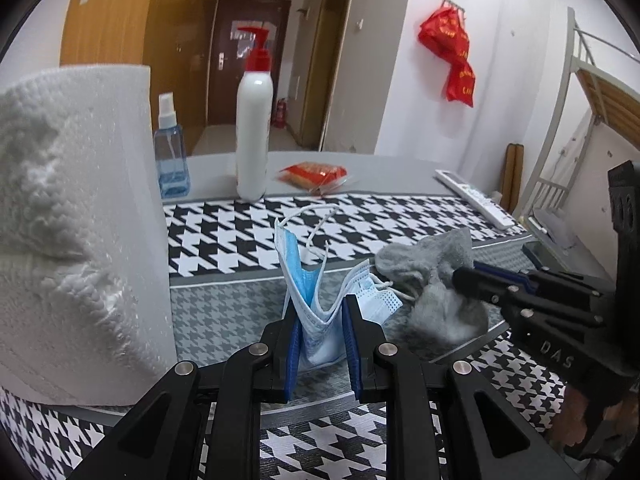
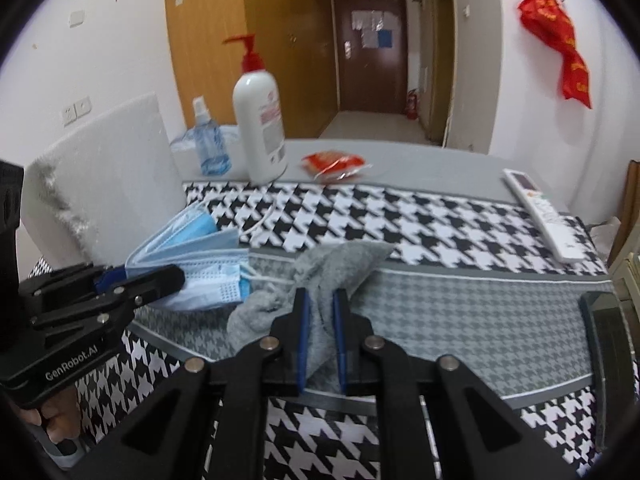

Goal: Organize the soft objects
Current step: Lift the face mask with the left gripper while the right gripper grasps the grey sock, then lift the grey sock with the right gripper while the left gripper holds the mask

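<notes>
Both grippers clamped on soft items, mid-worktop.

Left gripper (image 1: 320, 332) holds the mask (image 1: 316, 304) narrow, just beside the paper roll (image 1: 76, 232) at its left. Right gripper (image 2: 320, 320) pinches the sock (image 2: 320, 280) on the grey mat band; mask and sock touch. Open mat lies right, toward the remote (image 2: 540, 212) near the worktop (image 2: 400, 156) edge; bottles (image 2: 260, 120) stand behind.

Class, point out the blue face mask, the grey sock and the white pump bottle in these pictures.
blue face mask (image 1: 308, 300), left wrist view, on its pleated blue panel.
grey sock (image 2: 340, 268), right wrist view, on its upper cloth.
white pump bottle (image 2: 258, 128), right wrist view, on its white body.
</notes>
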Action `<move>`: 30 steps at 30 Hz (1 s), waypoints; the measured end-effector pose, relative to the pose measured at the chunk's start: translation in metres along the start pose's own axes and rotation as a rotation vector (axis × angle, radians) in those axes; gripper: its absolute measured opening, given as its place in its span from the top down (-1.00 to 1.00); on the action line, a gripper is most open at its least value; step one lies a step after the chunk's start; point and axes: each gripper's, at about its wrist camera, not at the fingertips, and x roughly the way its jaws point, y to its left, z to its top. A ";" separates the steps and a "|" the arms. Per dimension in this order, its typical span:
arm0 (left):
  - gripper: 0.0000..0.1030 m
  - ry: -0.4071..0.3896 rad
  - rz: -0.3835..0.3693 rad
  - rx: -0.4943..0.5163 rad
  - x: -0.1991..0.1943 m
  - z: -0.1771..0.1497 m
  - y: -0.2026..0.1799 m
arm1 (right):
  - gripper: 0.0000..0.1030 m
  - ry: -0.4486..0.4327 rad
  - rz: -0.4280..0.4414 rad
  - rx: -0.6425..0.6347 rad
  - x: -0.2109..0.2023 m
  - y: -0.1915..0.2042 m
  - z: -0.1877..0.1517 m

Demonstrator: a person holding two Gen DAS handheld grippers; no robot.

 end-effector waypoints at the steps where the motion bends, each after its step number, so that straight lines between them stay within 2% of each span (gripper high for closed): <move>1: 0.59 -0.004 0.000 0.003 -0.001 0.000 -0.001 | 0.73 -0.009 -0.005 0.002 -0.004 0.000 0.000; 7: 0.59 -0.019 0.000 0.011 -0.004 0.001 -0.004 | 0.75 -0.033 -0.009 0.005 -0.017 -0.002 0.000; 12: 0.59 -0.027 0.002 0.014 -0.006 0.002 -0.004 | 0.74 0.030 -0.041 0.030 -0.004 -0.010 0.001; 14: 0.59 -0.030 0.007 0.015 -0.008 0.001 -0.005 | 0.62 0.070 -0.058 0.035 0.005 -0.014 -0.001; 16: 0.59 -0.024 0.010 0.018 -0.007 0.001 -0.005 | 0.11 0.099 -0.069 0.041 0.013 -0.018 -0.004; 17: 0.59 -0.017 0.009 0.020 -0.005 0.001 -0.005 | 0.04 0.105 -0.058 0.043 0.016 -0.019 -0.005; 25: 0.59 -0.019 0.007 0.020 -0.004 0.001 -0.005 | 0.00 0.187 -0.065 0.027 0.040 -0.018 -0.009; 30: 0.59 -0.018 0.004 0.020 -0.004 0.001 -0.005 | 0.00 0.190 -0.079 0.003 0.043 -0.016 -0.011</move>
